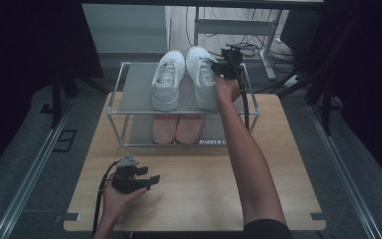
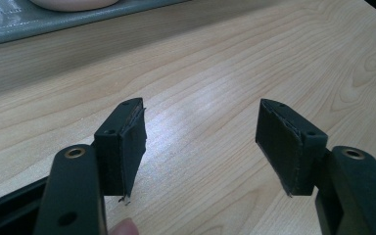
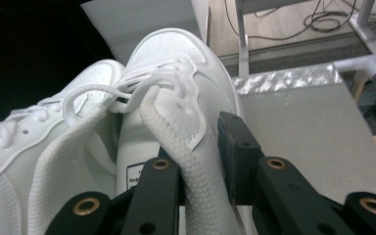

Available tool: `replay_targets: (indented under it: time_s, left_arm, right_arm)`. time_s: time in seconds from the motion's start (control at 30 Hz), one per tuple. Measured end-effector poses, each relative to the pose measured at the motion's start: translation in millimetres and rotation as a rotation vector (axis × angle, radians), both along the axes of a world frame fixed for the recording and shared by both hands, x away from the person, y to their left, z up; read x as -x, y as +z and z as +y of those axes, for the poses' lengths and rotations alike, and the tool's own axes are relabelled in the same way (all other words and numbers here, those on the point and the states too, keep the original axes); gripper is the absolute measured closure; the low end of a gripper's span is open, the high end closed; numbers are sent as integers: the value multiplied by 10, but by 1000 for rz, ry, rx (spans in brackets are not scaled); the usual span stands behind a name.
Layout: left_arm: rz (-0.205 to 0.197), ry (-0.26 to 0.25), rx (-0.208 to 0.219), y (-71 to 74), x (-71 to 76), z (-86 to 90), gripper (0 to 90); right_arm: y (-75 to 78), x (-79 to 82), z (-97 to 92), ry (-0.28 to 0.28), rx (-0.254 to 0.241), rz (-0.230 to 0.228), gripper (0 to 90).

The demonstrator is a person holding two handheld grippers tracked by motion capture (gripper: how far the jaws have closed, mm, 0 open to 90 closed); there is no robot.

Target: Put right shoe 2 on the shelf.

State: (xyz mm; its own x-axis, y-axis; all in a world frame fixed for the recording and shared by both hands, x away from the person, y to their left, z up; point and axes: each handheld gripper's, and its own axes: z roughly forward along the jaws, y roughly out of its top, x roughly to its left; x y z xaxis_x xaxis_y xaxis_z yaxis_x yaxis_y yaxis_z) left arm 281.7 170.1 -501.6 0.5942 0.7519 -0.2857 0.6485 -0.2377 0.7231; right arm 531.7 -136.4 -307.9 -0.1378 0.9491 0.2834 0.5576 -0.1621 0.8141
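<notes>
Pinching the white laced shoe (image 3: 176, 98) by its mesh collar, right gripper (image 3: 200, 161) clamped, left gripper (image 2: 200, 142) spread empty.

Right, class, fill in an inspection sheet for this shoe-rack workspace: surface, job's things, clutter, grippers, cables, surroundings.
Surface: light wooden table, bare in front of the rack.
Job's things: two white sneakers side by side on the top shelf of the metal-framed rack; pink shoes on the lower shelf.
Clutter: nothing seen.
Grippers: right gripper has its jaws around the collar of the right white sneaker; whether the pads press cannot be told. Left gripper open, low over the table, holding nothing.
Cables: one trails from each gripper; more lie on the floor behind the table.
Surroundings: grey floor, desk legs beyond, dark at the sides.
</notes>
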Motion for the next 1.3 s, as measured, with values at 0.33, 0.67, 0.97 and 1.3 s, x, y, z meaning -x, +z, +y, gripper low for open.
replay_targets:
  time_s: [0.33,0.67,0.97,1.3]
  left_arm:
    - [-4,7,-5,5,4,19,365]
    - [-10,12,-5,20,15,26,365]
    - [-17,10,-14,42,38,-1,365]
    - [-13,7,-21,25,32,-13,365]
  right_arm:
    - [-70,-67,-43,32,-2,33,700]
    - [113,60,-120,104,-54,-38,555]
    - [245,341,-327,166,40,-98,653]
    - [98,559,-656,246,51,-109,804]
